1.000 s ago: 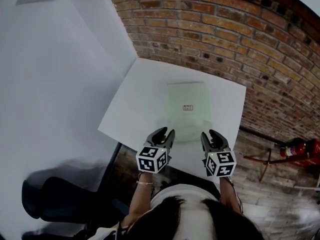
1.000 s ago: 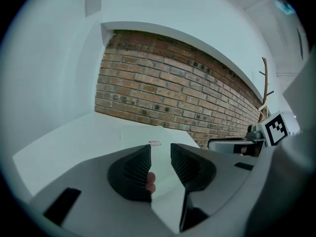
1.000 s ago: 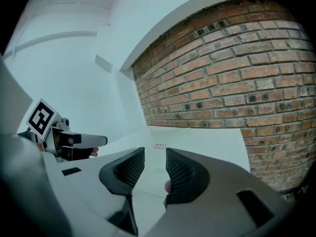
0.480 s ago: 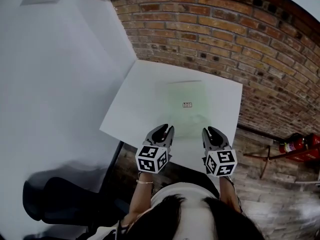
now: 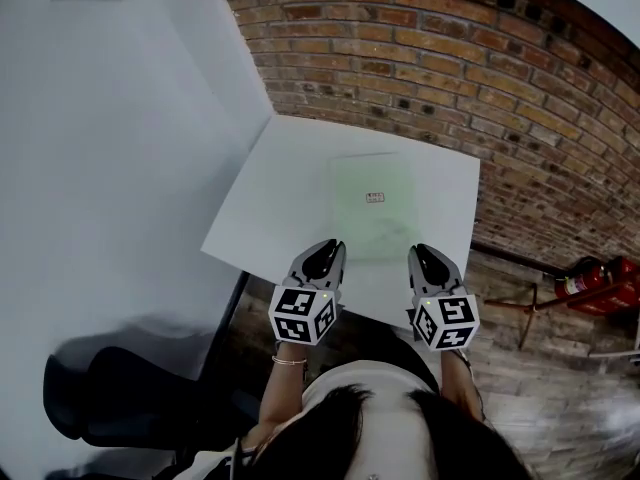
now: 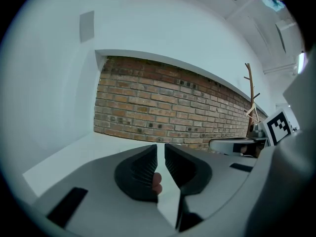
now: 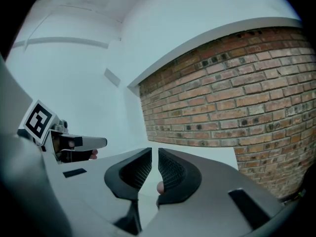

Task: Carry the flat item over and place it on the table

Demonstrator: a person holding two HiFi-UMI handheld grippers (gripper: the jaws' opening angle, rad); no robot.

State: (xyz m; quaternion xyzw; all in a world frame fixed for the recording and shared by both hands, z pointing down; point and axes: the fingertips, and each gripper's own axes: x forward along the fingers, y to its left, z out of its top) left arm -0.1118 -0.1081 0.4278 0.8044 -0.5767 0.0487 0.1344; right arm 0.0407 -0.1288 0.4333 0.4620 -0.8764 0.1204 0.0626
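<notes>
The flat item [image 5: 372, 200], a pale green sheet with a small label, lies flat on the white table [image 5: 270, 208] near the brick wall. Neither gripper touches it. My left gripper [image 5: 322, 254] hovers at the table's front edge, just left of the sheet's near side, and my right gripper [image 5: 428, 256] hovers to its right. Both pairs of jaws have just been closing with nothing between them. In the left gripper view the left gripper [image 6: 161, 149] shows only a thin slit, and in the right gripper view the right gripper [image 7: 155, 152] looks the same.
A brick wall [image 5: 450, 58] runs behind the table and a white wall [image 5: 100, 148] stands to the left. A black chair [image 5: 110, 393] sits at lower left. A red fire extinguisher [image 5: 595, 283] lies on the wooden floor at right.
Both grippers have drawn back from the sheet's near edge and risen, and their jaws have gone from apart to nearly together. The sheet stays on the table.
</notes>
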